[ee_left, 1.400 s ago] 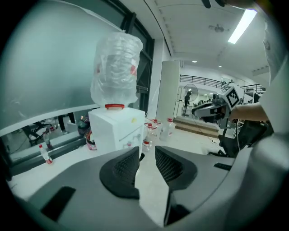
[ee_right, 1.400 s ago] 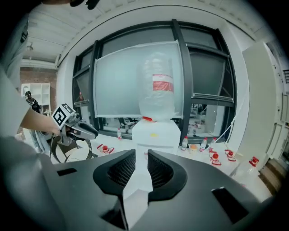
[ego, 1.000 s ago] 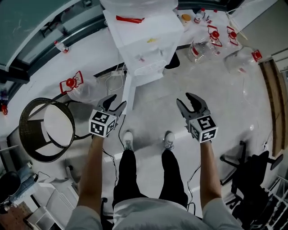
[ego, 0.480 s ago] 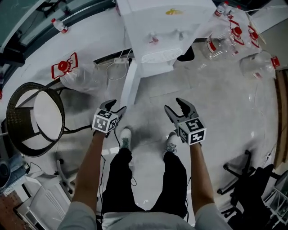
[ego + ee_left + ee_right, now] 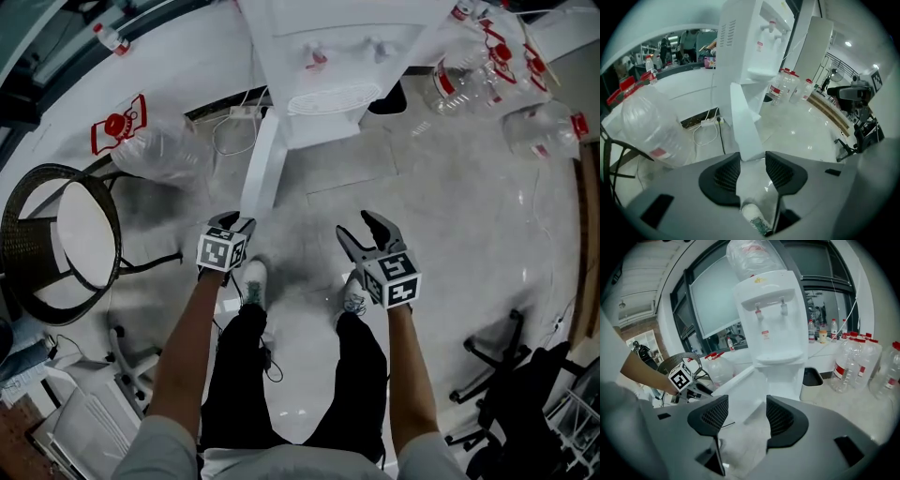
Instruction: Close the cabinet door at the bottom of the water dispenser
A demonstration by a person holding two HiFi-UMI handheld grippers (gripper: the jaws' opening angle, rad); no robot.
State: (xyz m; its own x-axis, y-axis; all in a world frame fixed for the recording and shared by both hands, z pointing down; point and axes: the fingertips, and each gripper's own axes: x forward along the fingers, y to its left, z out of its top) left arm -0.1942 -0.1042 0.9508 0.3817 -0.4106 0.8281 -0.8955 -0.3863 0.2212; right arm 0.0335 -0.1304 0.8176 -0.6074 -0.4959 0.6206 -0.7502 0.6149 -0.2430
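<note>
The left gripper's [image 5: 752, 161] jaws, just narrowing, stood apart with the cabinet door's [image 5: 743, 122] free edge at their tips, not clamped. The right gripper's [image 5: 747, 404] jaws, just widening, gaped empty. Only the head view showed the white door swung open toward six o'clock from the water dispenser [image 5: 319, 56].

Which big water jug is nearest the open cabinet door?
The lone jug at the head view's left, between the open door and the wicker chair. The other jugs cluster on the far side of the dispenser.
</note>
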